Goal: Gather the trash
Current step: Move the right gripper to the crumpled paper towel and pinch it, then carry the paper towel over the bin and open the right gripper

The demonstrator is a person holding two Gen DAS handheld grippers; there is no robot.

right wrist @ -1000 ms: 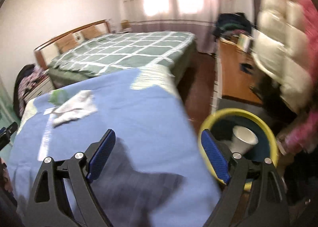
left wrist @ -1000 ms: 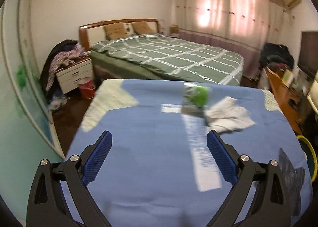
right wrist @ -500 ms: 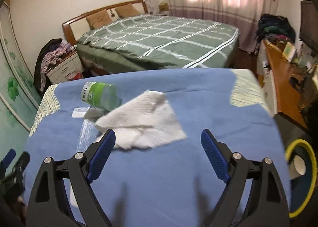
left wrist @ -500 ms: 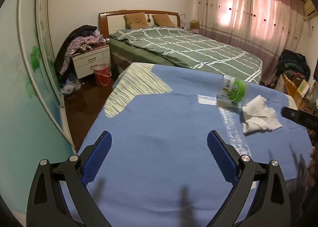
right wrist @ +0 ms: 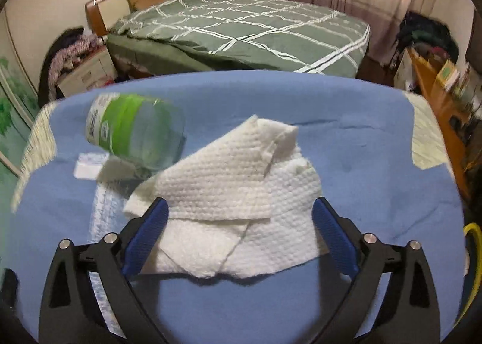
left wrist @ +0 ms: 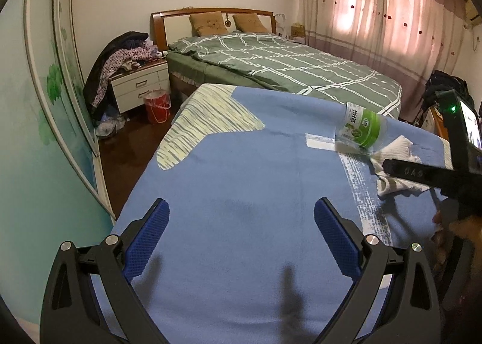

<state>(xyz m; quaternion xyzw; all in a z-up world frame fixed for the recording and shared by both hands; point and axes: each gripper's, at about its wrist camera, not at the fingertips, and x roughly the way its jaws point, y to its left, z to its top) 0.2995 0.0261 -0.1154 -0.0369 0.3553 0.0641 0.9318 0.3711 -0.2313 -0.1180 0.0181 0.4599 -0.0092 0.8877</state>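
A crumpled white paper towel (right wrist: 238,199) lies on the blue cloth-covered table (right wrist: 361,163). My right gripper (right wrist: 239,235) is open, its blue pads either side of the towel's near part, just above it. A clear plastic bottle with a green label (right wrist: 135,130) lies on its side just left of and behind the towel. In the left wrist view the bottle (left wrist: 360,128) and towel (left wrist: 397,169) are at far right, partly hidden by the right gripper's body. My left gripper (left wrist: 241,232) is open and empty over bare blue cloth.
A yellow-rimmed bin (right wrist: 473,265) shows at the table's right edge. A green checked bed (left wrist: 286,73) stands behind the table. A nightstand piled with clothes (left wrist: 138,79) and a red bucket (left wrist: 157,106) are at the left, a cluttered wooden desk (right wrist: 436,97) at the right.
My right gripper swung left from the bin and closed in on the paper towel, now straddling it. My left gripper turned left, so bottle and towel slid to its right edge.
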